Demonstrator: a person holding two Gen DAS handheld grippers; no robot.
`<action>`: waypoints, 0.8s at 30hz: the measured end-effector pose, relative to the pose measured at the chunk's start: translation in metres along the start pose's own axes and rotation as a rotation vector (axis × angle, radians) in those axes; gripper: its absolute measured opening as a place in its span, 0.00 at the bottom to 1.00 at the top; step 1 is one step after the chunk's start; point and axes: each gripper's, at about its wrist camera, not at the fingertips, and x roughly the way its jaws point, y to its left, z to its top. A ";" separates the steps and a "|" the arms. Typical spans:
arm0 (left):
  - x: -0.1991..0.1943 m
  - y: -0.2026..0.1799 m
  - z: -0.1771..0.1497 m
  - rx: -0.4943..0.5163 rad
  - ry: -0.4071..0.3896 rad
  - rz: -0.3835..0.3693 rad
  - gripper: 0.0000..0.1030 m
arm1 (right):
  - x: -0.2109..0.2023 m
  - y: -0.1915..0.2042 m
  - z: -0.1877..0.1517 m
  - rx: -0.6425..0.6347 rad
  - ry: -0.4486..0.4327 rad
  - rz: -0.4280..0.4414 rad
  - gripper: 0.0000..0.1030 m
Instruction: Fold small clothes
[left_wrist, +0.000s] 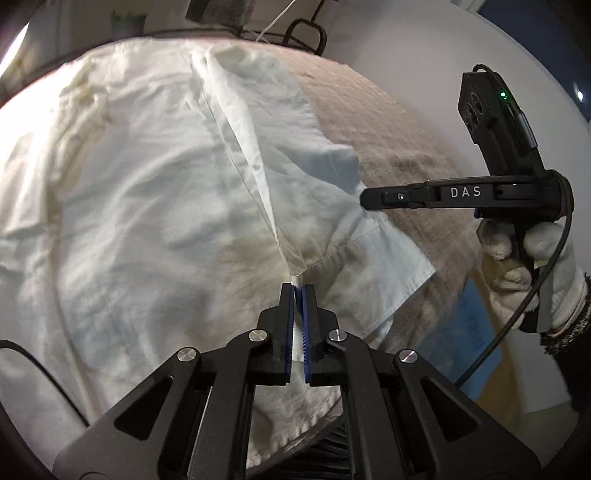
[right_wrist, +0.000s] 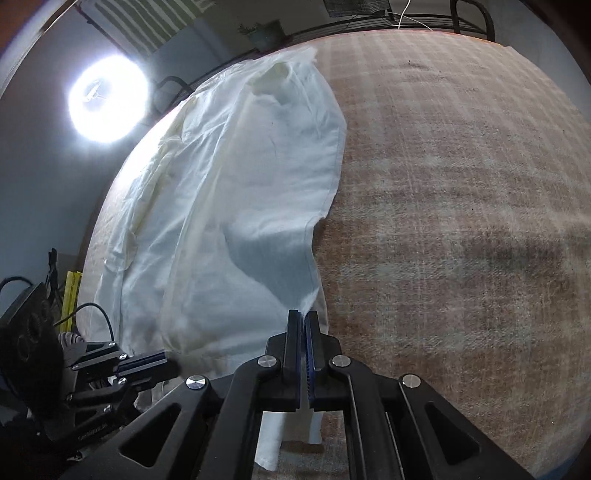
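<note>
Both your grippers are clamped down on the white shirt (left_wrist: 155, 192) right now: your left gripper (left_wrist: 298, 291) has its blue pads pinching a bunched ridge of fabric that runs straight away from the tips, and your right gripper (right_wrist: 303, 317) is squeezed onto the shirt's edge with cloth hanging down under the jaws. The shirt spreads out ahead of and to the left of both sets of jaws across the tan woven blanket (right_wrist: 461, 221). In the left wrist view, your gloved right hand (left_wrist: 532, 266) sits off right of the jaws.
</note>
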 end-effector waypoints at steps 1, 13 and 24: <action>-0.006 -0.001 -0.001 0.008 -0.010 0.020 0.02 | -0.004 -0.001 -0.002 0.000 -0.003 0.001 0.08; -0.028 -0.038 0.009 0.073 -0.093 -0.030 0.02 | -0.105 -0.022 -0.065 0.074 -0.353 0.060 0.45; 0.034 -0.107 0.022 0.189 0.055 -0.088 0.46 | -0.154 -0.053 -0.115 0.185 -0.458 -0.034 0.45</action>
